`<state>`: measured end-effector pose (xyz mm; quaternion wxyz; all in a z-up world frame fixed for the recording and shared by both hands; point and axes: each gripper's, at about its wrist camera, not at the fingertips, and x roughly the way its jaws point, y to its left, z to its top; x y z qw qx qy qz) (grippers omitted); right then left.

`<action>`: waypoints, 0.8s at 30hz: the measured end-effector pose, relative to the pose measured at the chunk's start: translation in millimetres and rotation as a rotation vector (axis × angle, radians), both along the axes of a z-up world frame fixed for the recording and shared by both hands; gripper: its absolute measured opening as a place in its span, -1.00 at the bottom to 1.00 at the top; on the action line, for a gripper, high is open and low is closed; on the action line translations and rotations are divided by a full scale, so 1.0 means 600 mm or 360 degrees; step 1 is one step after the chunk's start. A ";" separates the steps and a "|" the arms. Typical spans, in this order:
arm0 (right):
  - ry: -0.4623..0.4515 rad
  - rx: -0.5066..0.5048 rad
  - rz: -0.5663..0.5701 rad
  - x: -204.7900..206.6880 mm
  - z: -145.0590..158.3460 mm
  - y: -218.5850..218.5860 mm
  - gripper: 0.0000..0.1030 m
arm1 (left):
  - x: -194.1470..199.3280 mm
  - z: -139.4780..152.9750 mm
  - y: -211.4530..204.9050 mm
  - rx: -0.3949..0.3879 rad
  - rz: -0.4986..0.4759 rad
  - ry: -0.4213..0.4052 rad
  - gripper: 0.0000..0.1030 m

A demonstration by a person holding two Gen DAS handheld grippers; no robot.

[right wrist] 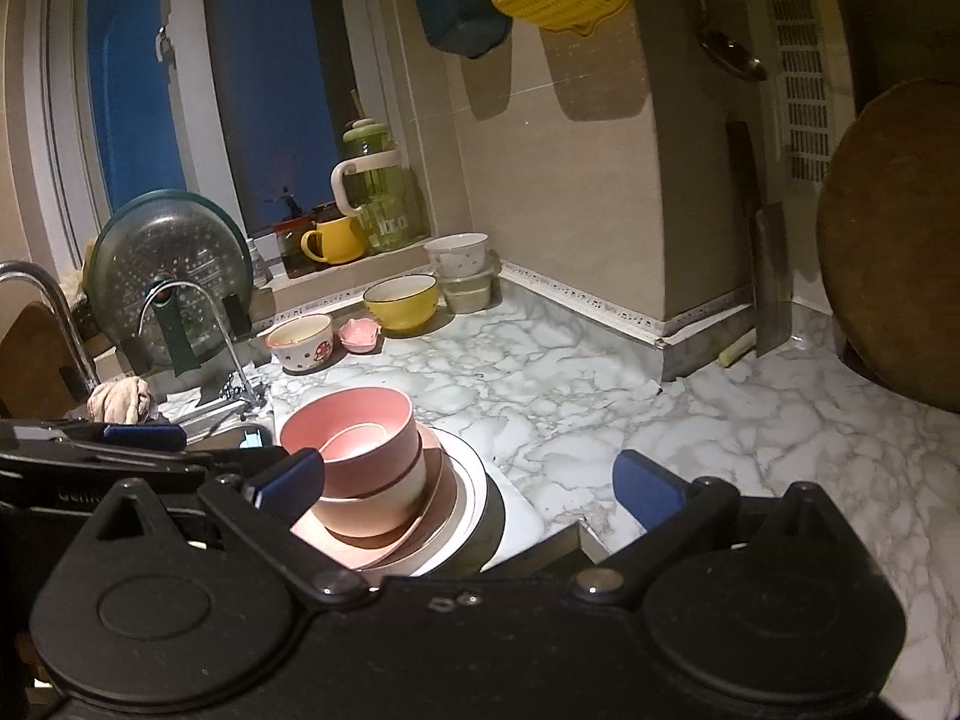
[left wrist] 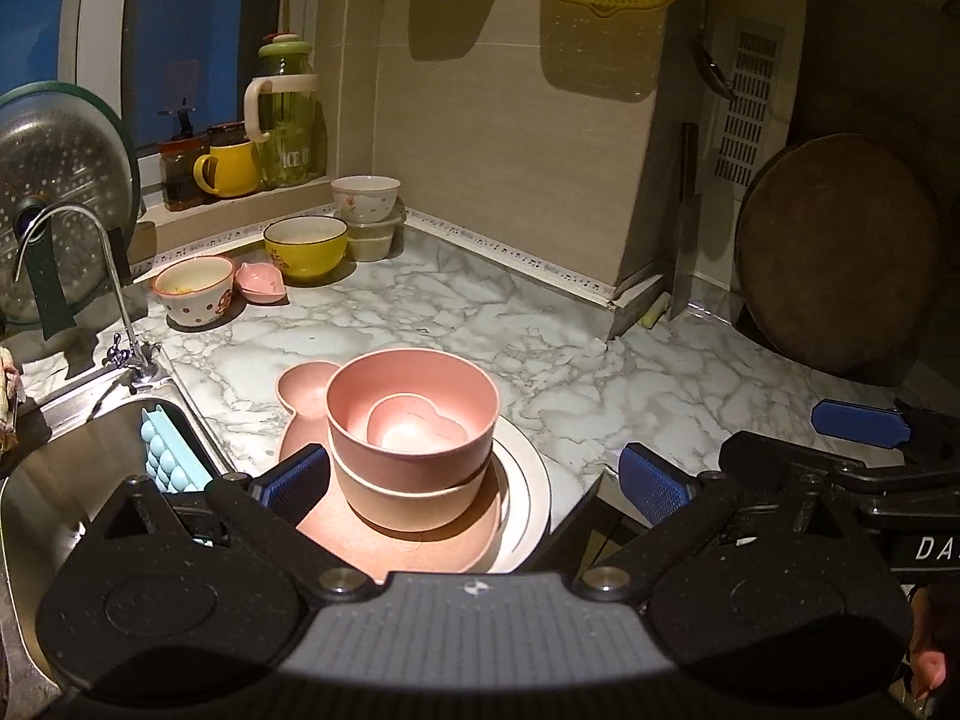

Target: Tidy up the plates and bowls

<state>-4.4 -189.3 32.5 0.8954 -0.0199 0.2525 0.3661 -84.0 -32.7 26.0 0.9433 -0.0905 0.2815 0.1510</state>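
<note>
A stack stands near the counter's front edge: a white plate, a pink bear-shaped plate, a beige bowl, a pink bowl and a small heart-shaped dish inside it. My left gripper is open just before the stack, its pads clear of it. In the right wrist view the stack lies ahead to the left of my open right gripper. Further back sit a yellow bowl, a spotted bowl, a small pink dish and a white bowl on a container.
A steel sink with a light-blue tray and a faucet lies to the left. A round wooden board and a cleaver lean against the right wall. A yellow mug and a green jar stand on the sill.
</note>
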 end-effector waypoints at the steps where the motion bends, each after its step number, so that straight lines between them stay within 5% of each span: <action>1: 0.0000 0.0005 -0.0007 -0.003 -0.001 -0.002 0.99 | -0.001 0.001 -0.003 0.0006 -0.0003 -0.0004 1.00; 24: 0.0133 0.0041 -0.0124 0.002 -0.014 -0.024 0.99 | 0.007 -0.010 -0.006 -0.0088 -0.0019 0.0063 1.00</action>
